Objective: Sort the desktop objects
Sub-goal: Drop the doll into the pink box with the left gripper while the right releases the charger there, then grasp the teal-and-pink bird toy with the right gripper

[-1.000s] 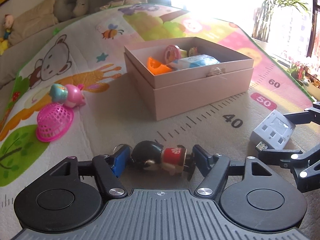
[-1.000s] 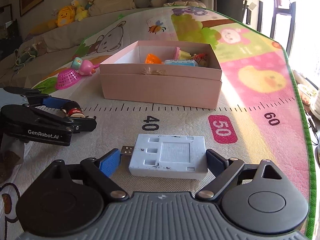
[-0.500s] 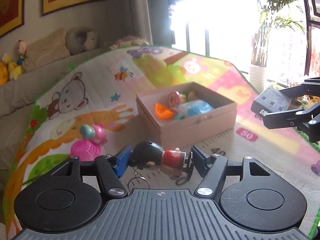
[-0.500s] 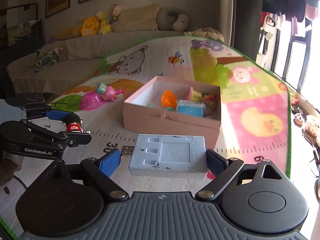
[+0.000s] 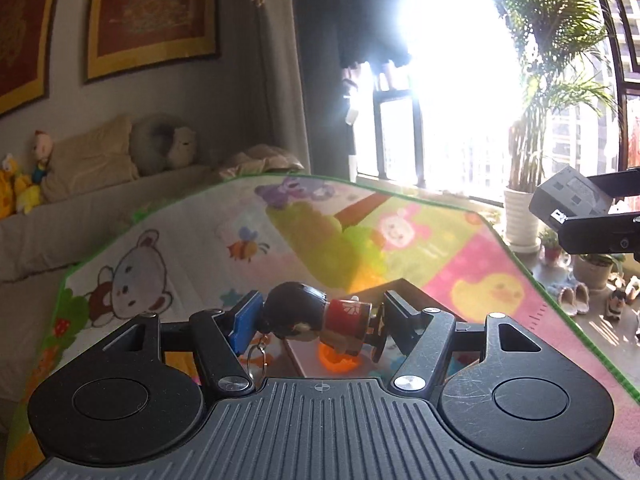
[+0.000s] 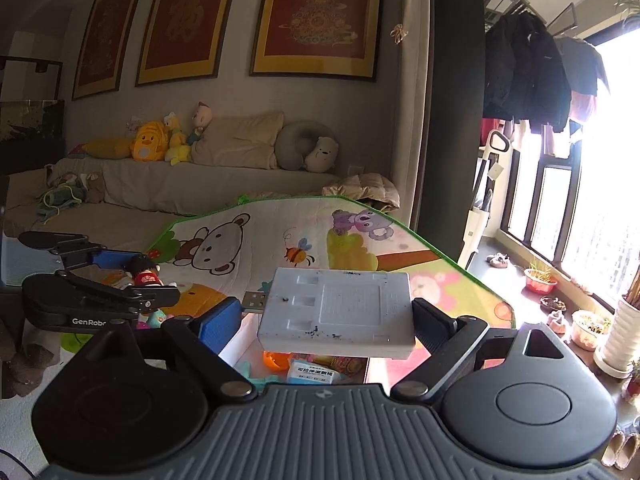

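Desktop objects sit on or above a colourful cartoon play mat [image 6: 256, 240], soft-looking and printed with a bear and a bee. Below both tools lies the pink box [image 6: 244, 344], mostly hidden. The right wrist view shows a printed white-and-blue packet [image 6: 311, 373] and an orange piece [image 6: 275, 360] inside it. The left wrist view shows only the orange piece [image 5: 338, 360] and a dark box edge.

The right hand-held gripper [image 6: 326, 314] pinches a flat, rectangular white plastic USB hub [image 6: 340, 306], its metal plug pointing left, held in the air over the box. The left hand-held gripper [image 5: 318, 318] pinches a small glossy doll keychain [image 5: 316, 320], black-haired and red-bodied, lying sideways above the box, with its metal ring [image 5: 256, 354] dangling.
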The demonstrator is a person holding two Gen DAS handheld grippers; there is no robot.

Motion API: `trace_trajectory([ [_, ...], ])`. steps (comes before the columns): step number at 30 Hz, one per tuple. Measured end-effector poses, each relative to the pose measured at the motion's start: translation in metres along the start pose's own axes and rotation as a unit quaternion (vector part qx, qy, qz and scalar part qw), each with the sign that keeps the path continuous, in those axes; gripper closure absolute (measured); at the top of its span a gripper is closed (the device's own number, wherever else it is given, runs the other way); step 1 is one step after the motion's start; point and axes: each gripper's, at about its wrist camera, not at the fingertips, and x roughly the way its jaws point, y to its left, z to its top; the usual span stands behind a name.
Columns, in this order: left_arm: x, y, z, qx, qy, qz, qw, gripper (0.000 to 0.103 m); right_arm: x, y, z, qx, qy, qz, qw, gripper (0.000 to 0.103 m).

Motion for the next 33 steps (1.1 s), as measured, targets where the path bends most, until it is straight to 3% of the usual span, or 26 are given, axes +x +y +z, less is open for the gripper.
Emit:
trace_trajectory([
  [1,0.014,-0.002,0.0,-0.005,0.009,-0.01,0.9999,0.031,0.008,-0.001,0.001,0.005,0.007,0.0,1.0,0.012],
  [3,0.031,-0.001,-0.006,-0.02,0.026,-0.005,0.9995,0.016,0.024,-0.005,0.003,0.023,0.024,0.007,0.999,0.012],
  [5,0.03,0.006,-0.02,-0.036,0.034,-0.007,0.9988,0.008,0.037,-0.011,0.003,0.041,0.038,0.013,0.998,0.012],
  [10,0.003,0.031,-0.077,-0.029,0.068,0.036,0.9966,0.006,0.076,-0.016,0.002,0.067,0.085,0.021,0.994,0.012],
  [17,-0.027,0.074,-0.125,-0.09,0.116,0.081,0.9859,0.004,0.171,0.014,0.005,0.086,0.157,0.054,0.982,0.012],
  [20,-0.037,0.088,-0.135,-0.111,0.114,0.097,0.9825,0.003,0.208,0.029,-0.001,0.065,0.183,0.081,0.978,0.01],
  [23,-0.042,0.099,-0.147,-0.123,0.108,0.115,0.9797,0.002,0.23,0.034,-0.006,0.07,0.221,0.066,0.971,0.005],
  [29,-0.037,0.108,-0.159,-0.156,0.108,0.119,0.9746,0.001,0.232,0.052,0.003,0.079,0.243,0.061,0.965,0.004],
  [33,-0.045,0.111,-0.157,-0.16,0.085,0.141,0.9732,0.001,0.24,0.09,0.015,0.09,0.252,0.101,0.958,0.003],
])
